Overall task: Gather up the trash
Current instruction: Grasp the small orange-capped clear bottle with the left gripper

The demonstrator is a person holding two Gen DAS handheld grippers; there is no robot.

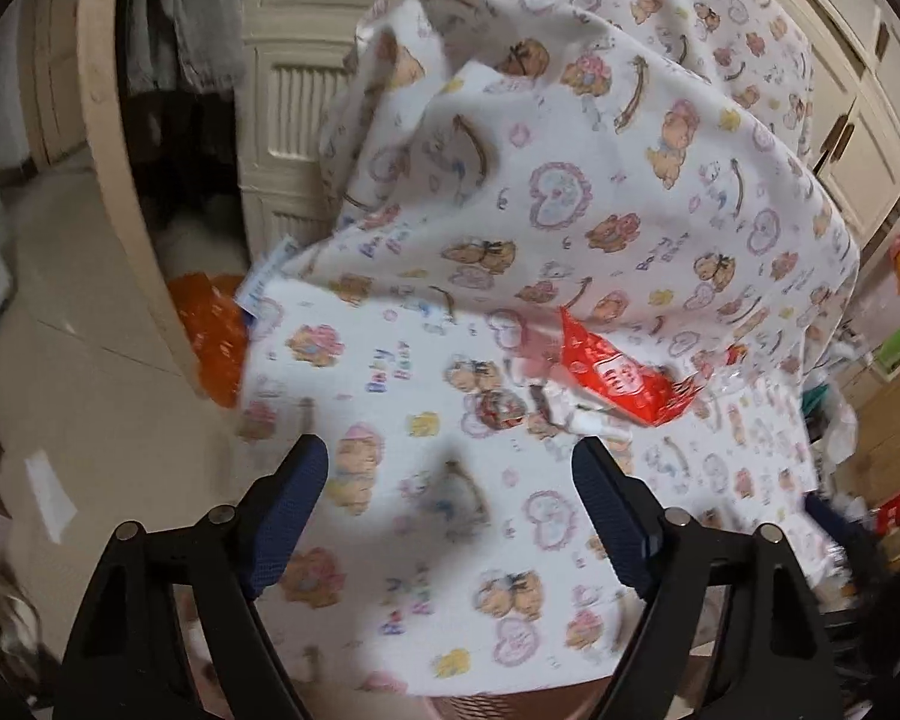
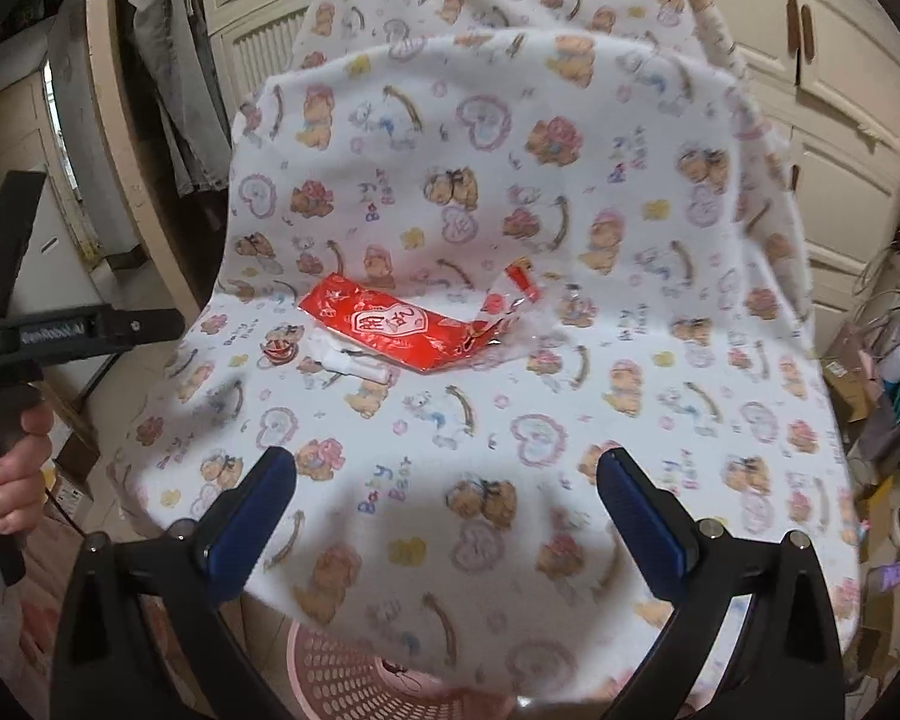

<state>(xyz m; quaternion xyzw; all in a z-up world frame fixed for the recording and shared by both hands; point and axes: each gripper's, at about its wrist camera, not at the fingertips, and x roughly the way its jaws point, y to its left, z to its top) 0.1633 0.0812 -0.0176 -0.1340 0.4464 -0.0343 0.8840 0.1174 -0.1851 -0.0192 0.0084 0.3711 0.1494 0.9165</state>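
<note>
A red foil wrapper [image 2: 390, 324] is seen lying on the bear-print blanket [image 2: 570, 420], ahead of both grippers. The right gripper [image 2: 447, 498] and left gripper [image 1: 450, 480] are held wide open and empty, presumably readied for picking it up.

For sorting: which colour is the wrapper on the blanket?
Red with white print; the wrapper shows best in the right wrist view.
</note>
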